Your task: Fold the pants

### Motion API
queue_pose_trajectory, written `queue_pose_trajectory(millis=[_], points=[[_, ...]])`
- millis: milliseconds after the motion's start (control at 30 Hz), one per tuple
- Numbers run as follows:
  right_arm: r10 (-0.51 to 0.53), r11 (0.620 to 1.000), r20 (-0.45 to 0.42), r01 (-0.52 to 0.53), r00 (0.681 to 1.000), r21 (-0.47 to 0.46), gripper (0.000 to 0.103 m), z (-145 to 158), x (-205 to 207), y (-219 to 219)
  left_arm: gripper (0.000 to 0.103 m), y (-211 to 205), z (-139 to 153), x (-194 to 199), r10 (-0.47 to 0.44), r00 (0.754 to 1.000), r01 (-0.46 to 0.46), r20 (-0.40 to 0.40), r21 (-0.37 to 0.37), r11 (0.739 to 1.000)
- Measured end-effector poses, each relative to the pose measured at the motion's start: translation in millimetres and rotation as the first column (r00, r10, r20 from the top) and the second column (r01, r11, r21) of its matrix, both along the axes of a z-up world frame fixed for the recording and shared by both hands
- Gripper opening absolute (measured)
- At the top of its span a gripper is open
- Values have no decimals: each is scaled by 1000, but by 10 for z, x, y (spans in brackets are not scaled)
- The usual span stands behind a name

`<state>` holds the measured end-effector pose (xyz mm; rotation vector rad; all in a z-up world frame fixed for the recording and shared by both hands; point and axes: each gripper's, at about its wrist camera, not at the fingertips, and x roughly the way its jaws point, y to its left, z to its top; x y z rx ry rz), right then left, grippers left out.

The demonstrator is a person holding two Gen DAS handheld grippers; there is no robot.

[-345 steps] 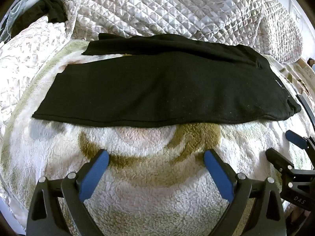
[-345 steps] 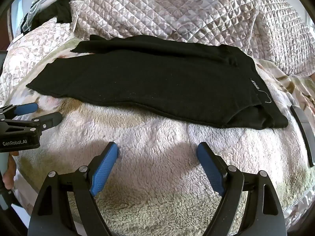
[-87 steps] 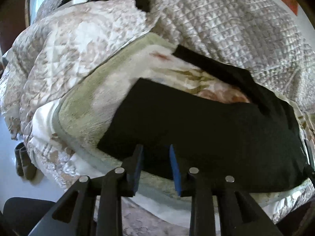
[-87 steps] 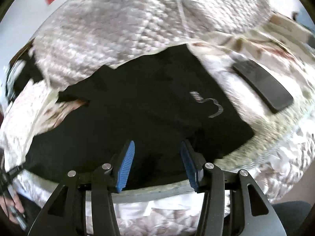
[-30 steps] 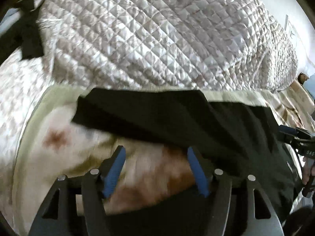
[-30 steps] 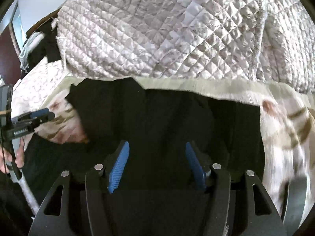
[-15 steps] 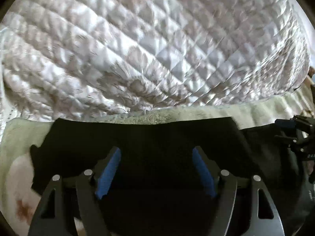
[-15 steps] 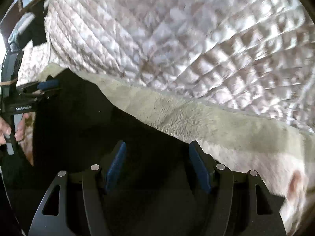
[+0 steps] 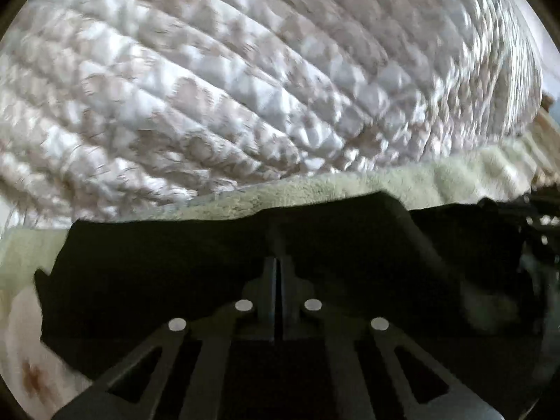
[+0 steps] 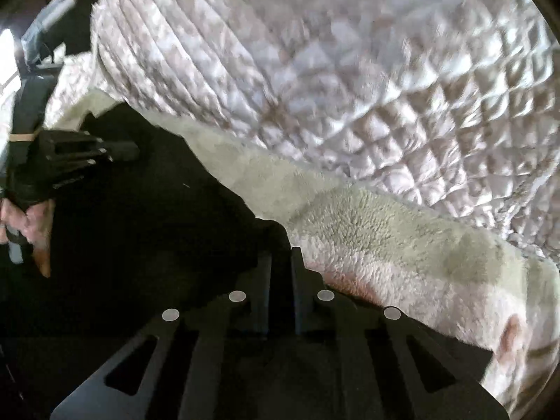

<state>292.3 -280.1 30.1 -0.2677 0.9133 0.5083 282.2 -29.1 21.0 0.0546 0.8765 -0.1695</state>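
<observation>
The black pants (image 9: 182, 266) lie spread on the fleece blanket (image 9: 350, 189) of a bed, their far edge running just short of the quilted cover (image 9: 245, 87) that rises behind.

The left gripper (image 9: 276, 245) has just been closing, and its two fingers now stand pressed together with no gap to see between them. They sit over the pants close to the far edge. The cloth and the fingers are both dark, so whether a fold of fabric is pinched between the pads cannot be told.

The right gripper (image 10: 281, 262) has also just been closing. A narrow slit remains between its fingers, and black fabric fills that slit: the pads press on the far right edge of the pants (image 10: 140, 227), right where the cloth meets the pale fleece blanket (image 10: 385, 238).

In the right wrist view, the left gripper (image 10: 119, 150) shows at the far left, lying over the pants, with a hand (image 10: 24, 217) around its handle. The quilted cover (image 10: 350, 70) fills the far side.
</observation>
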Motion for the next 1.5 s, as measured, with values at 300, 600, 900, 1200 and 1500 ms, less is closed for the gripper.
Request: queue_pose_trajectory(millis=[300, 600, 900, 1200, 1500], points=[[-12, 990, 124, -6, 992, 141, 8, 808, -1330, -79, 2, 285, 742, -1244, 46, 988, -23, 146, -153, 988], [-122, 962, -105, 144, 987, 233, 9, 318, -2907, -142, 2, 386, 455, -2633, 57, 998, -45, 38, -248, 968], [-237, 893, -216, 300, 947, 335, 35, 121, -3373, -352, 3, 407, 261, -3051, 54, 997, -64, -50, -222, 973], [-421, 762, -262, 495, 868, 417, 48, 173, -3574, -816, 51, 287, 570, -2695, 79, 996, -72, 38, -170, 983], [-599, 607, -345, 691, 723, 393, 48, 6, -3423, -1265, 53, -76, 385, -2095, 65, 998, -65, 6, -88, 994]])
